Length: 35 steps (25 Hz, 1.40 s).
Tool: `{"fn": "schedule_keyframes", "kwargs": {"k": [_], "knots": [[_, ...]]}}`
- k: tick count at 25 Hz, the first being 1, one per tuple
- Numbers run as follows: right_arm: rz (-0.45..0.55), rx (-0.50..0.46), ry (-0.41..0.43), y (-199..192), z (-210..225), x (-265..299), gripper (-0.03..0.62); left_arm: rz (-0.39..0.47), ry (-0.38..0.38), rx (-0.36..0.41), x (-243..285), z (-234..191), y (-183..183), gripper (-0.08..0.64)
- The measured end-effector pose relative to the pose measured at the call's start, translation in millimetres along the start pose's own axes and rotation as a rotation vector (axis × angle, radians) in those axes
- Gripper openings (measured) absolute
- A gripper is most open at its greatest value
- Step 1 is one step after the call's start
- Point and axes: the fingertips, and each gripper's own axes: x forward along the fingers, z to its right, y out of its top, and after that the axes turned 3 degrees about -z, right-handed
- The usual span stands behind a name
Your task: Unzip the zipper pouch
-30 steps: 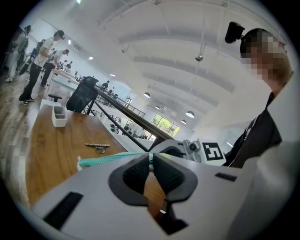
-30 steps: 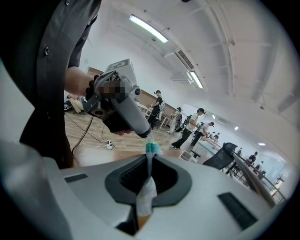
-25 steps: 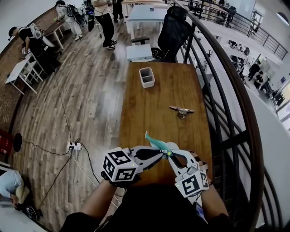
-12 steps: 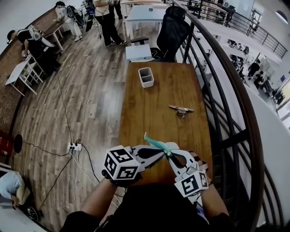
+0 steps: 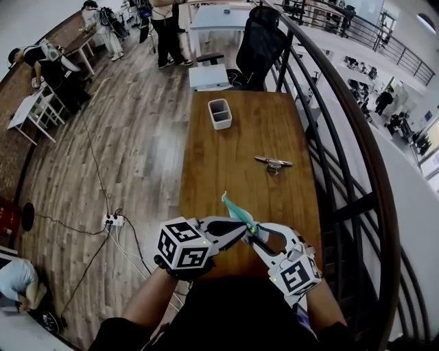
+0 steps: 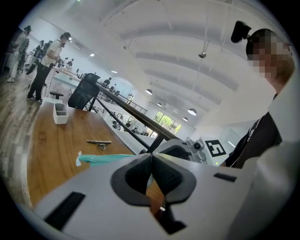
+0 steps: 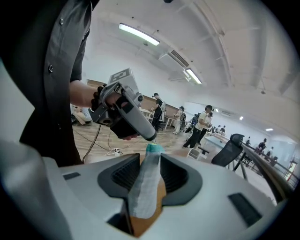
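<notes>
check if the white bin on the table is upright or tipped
Upright: the white bin stands on the table with its open top facing up.

Large open-plan office or lab hall, seen from an upper level. Wood-plank floor (image 5: pixel 137 137); long wooden table (image 5: pixel 233 158) set against a black railing (image 5: pixel 360 134), lower floor with more people beyond it. White desks (image 5: pixel 219 17), black office chair (image 5: pixel 264 44), people (image 5: pixel 164 34) standing at work tables. Power strip (image 5: pixel 112 221) and loose cables on the floor. Strip lights (image 7: pixel 138 33) under a high white ceiling.
</notes>
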Motion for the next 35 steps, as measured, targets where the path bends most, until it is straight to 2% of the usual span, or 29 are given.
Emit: {"fn": "schedule_keyframes", "kwargs": {"k": [4,8,14,18,23,35], "knots": [[0.032,0.020,0.007,6.9,-0.6,-4.7,0.132,-0.020,-0.001,-0.002,1.2,0.9,-7.1,0.014],[0.038,0.010,-0.004,9.2,-1.4,-4.6,0.066,-0.023,-0.002,-0.011,1.1,-0.1,-8.1,0.014],[0.049,0.030,-0.010,10.0,-1.9,-4.1,0.038,-0.020,0.005,-0.029,-0.2,-4.4,-10.2,0.014],[0.057,0.016,0.010,12.1,-5.8,-5.3,0.034,-0.025,0.073,-0.020,-5.8,-14.3,-15.2,0.014],[0.057,0.026,0.011,12.2,-4.9,-6.3,0.034,-0.022,0.091,-0.021,-9.8,-21.0,-15.8,0.014],[0.048,0.012,-0.023,7.7,6.8,-8.6,0.034,-0.045,0.176,0.049,-14.4,-35.6,-12.2,0.014]]}}
